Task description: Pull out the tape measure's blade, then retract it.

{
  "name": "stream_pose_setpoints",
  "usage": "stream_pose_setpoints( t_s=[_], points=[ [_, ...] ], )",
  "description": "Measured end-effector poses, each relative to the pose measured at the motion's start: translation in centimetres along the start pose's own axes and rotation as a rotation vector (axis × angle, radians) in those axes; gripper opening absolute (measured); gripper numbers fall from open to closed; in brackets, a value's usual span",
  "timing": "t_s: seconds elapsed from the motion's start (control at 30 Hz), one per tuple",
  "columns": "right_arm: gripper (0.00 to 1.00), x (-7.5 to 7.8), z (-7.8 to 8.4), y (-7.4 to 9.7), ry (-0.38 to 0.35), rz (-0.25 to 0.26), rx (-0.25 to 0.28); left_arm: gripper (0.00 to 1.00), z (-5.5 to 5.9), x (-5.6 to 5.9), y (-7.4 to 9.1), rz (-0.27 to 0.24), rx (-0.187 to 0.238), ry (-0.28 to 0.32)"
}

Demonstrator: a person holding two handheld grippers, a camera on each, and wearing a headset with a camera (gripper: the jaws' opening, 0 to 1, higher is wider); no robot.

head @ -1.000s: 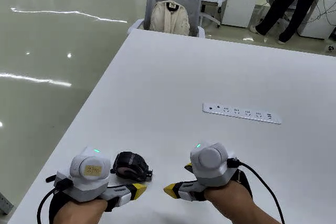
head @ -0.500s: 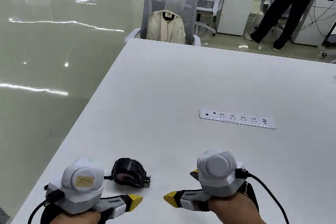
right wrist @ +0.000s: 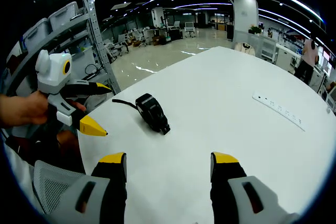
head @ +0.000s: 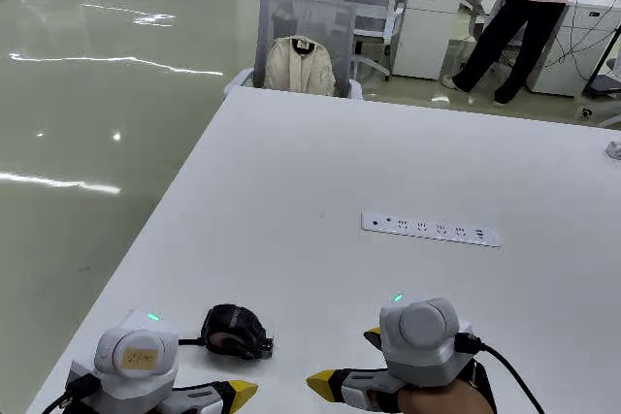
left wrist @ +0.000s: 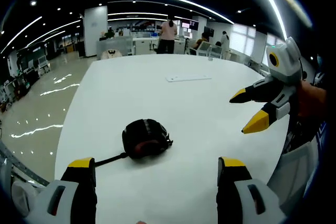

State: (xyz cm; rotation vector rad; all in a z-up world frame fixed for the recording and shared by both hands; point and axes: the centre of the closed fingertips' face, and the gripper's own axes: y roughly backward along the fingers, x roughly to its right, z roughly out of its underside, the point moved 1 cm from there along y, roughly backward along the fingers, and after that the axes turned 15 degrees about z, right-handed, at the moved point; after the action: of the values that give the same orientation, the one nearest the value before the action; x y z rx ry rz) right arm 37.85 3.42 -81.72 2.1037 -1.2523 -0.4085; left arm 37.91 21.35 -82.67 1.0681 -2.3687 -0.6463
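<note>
A black tape measure lies on the white table near its front left corner, with a short black strap trailing to its left and no blade drawn out. My left gripper is just in front of it, open, yellow tips apart and holding nothing. In the left gripper view the tape measure lies a short way ahead of the open left gripper. My right gripper stands open to the right of the case. In the right gripper view the tape measure is ahead and slightly left of the open right gripper.
A white power strip lies flat on the table further back and to the right. The table's left edge runs close beside the tape measure. A grey chair with a pale jacket stands at the far end. A person stands by desks behind.
The head camera has tilted up, so the table and both grippers sit lower in the picture. Both grippers have drawn back slightly towards me. The tape measure has not moved.
</note>
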Motion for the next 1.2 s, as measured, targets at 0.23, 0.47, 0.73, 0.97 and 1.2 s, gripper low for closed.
stream_pose_setpoints(
  t_s=[0.23, 0.47, 0.73, 0.97, 1.2],
  points=[
    [0.70, 0.3, 0.5, 1.3, -0.029, 0.022, 0.001, 0.95, 0.1, 0.4, 0.5, 0.001, 0.000, -0.007],
    [0.72, 0.4, 0.7, 2.4, -0.045, 0.035, 0.010, 0.96, 0.1, 0.7, 1.0, 0.003, 0.001, -0.010],
    [0.75, 0.6, 0.7, 3.9, -0.066, 0.052, 0.022, 0.98, -0.1, 1.0, 1.7, 0.004, 0.005, -0.019],
    [0.76, 0.7, 1.2, 5.0, -0.077, 0.061, 0.020, 0.99, -0.2, 1.4, 2.1, 0.007, 0.010, -0.022],
    [0.79, 1.0, 1.4, 6.1, -0.096, 0.076, 0.025, 1.00, -0.3, 2.0, 2.8, 0.009, 0.011, -0.026]
  ],
)
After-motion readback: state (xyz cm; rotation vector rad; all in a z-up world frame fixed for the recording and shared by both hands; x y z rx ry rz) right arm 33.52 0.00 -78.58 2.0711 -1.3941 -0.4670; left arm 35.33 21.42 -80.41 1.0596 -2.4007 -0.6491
